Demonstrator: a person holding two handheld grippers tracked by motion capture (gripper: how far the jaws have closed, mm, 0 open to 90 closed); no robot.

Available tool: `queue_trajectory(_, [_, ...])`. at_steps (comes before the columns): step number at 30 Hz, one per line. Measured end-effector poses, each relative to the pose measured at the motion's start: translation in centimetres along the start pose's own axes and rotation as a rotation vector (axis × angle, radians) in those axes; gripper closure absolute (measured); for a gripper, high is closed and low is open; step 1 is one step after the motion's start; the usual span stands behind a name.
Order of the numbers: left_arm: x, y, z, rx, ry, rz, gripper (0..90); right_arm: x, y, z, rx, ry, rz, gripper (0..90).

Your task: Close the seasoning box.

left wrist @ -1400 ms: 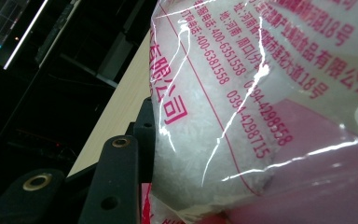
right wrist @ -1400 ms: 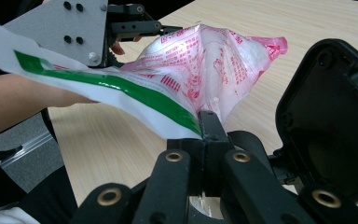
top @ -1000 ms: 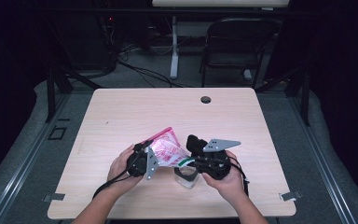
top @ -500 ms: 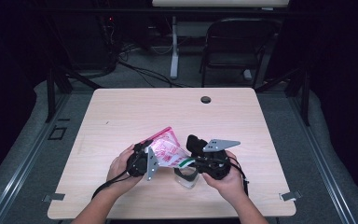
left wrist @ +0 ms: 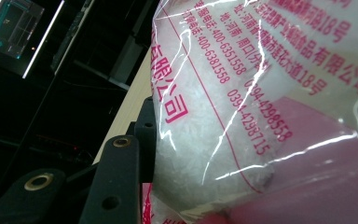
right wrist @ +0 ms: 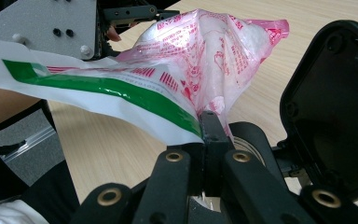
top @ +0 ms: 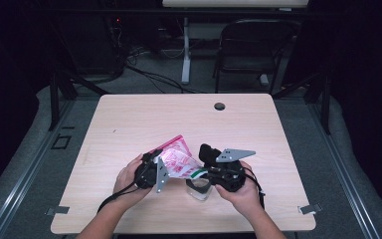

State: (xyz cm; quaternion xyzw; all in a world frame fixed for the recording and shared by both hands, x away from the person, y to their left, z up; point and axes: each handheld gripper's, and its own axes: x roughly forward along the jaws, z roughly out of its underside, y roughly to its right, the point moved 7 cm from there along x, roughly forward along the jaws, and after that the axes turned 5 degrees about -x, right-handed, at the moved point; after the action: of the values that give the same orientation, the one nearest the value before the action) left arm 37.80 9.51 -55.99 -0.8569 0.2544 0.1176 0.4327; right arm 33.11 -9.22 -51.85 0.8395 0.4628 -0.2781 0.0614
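Nothing moved: both hand-held grippers [top: 165, 172] [top: 205, 174] still clamped on bag [top: 179, 160], container [top: 199, 188] half hidden.

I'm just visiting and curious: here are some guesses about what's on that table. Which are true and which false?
1. Both grippers hold the same plastic bag. True.
2. The bag holds white grains. True.
3. The right gripper has its fingers wide apart. False: they are pinched shut on the bag's edge with the green stripe.
4. The bag's printing is blue. False: it is red and pink.
5. A small clear container stands on the table under the bag. True.
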Motion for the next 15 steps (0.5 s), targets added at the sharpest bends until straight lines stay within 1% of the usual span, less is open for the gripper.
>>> queue_trajectory(11, [-0.09,-0.08,-0.13,0.019,0.004,-0.007,62.7,-0.08,-0.06,0.04,-0.003,0.001,0.002,90.0])
queue_trajectory(14, [-0.22,-0.21,-0.19,0.028,0.009,-0.017,62.7,-0.11,-0.19,-0.04,-0.008,0.006,0.000,90.0])
queue_trajectory(15, [-0.26,-0.21,-0.20,0.030,0.013,-0.023,62.7,-0.13,-0.22,-0.05,-0.017,0.004,-0.002,90.0])
